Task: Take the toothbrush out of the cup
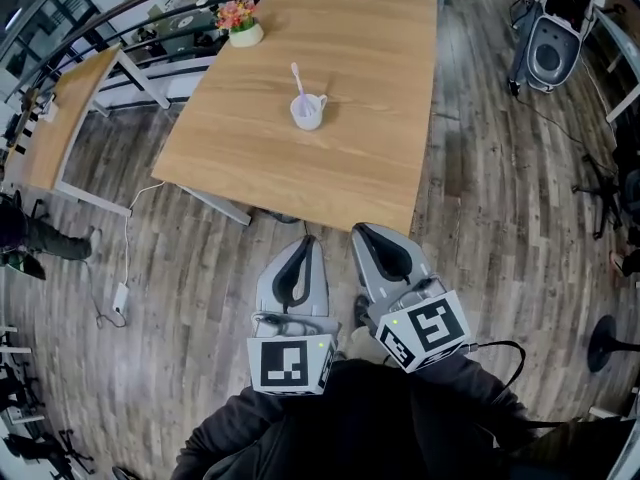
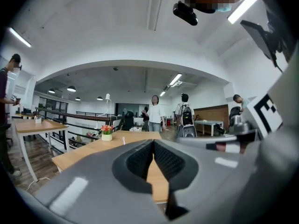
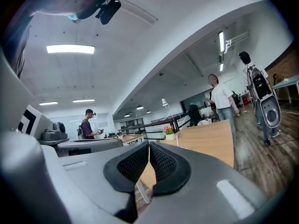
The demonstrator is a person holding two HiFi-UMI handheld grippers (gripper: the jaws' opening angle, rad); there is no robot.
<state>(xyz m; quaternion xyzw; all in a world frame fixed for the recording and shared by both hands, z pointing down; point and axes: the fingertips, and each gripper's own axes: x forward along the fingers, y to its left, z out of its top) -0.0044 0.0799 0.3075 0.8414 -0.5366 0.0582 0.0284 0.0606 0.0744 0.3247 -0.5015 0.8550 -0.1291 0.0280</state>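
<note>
A white cup (image 1: 308,113) stands near the middle of the wooden table (image 1: 380,158), and a pink-and-white toothbrush (image 1: 297,78) sticks up out of it. My left gripper (image 1: 307,240) and right gripper (image 1: 362,230) are side by side over the floor, just short of the table's near edge and well apart from the cup. Both are shut with nothing between the jaws. In the left gripper view the left gripper (image 2: 153,142) has its pads pressed together, and the toothbrush (image 2: 123,140) shows small beyond it. The right gripper (image 3: 149,145) is likewise shut in its own view.
A small pot of flowers (image 1: 244,25) sits at the table's far left corner. A second table (image 1: 65,118) stands to the left, a grey wheeled machine (image 1: 553,38) to the far right. A cable with an adapter (image 1: 120,298) lies on the floor. People (image 2: 154,113) stand beyond the table.
</note>
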